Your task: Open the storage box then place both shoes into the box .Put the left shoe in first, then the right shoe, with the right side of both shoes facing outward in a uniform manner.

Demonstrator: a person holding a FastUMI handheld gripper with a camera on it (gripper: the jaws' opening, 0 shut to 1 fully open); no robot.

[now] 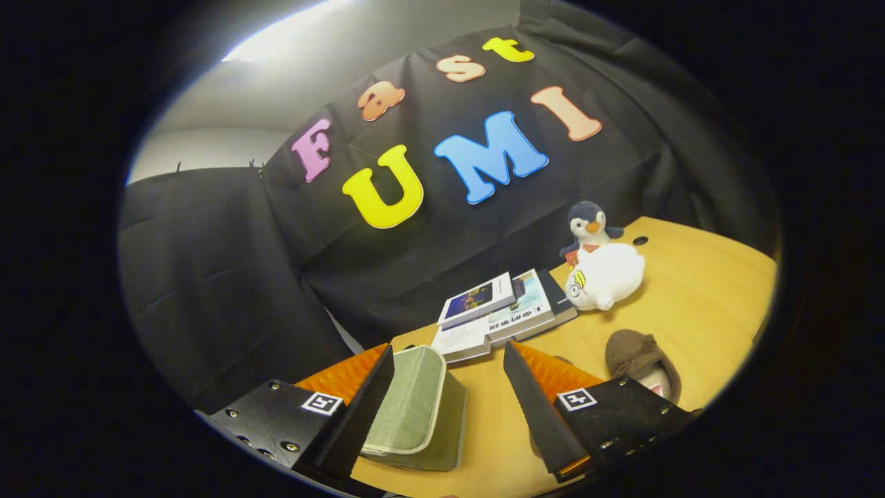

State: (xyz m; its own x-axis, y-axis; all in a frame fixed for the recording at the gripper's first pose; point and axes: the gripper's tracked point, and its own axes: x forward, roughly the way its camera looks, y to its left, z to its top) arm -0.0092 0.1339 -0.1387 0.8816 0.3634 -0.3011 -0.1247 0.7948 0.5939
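Note:
A grey-green fabric storage box [418, 408] with pale trim stands on the wooden table [698, 304], just beside my left finger, its lid down. My gripper [449, 363] hangs above the table, open, with nothing between its fingers. A brown shoe [639, 360] lies just beyond my right finger, partly hidden behind it. A bit of brown shows by the inner side of the right finger; I cannot tell whether it is a second shoe.
A stack of books [501, 311] lies beyond the fingers toward the back of the table. A white plush toy [607, 277] and a small penguin plush [590, 232] sit to the right of the books, near the black cloth wall.

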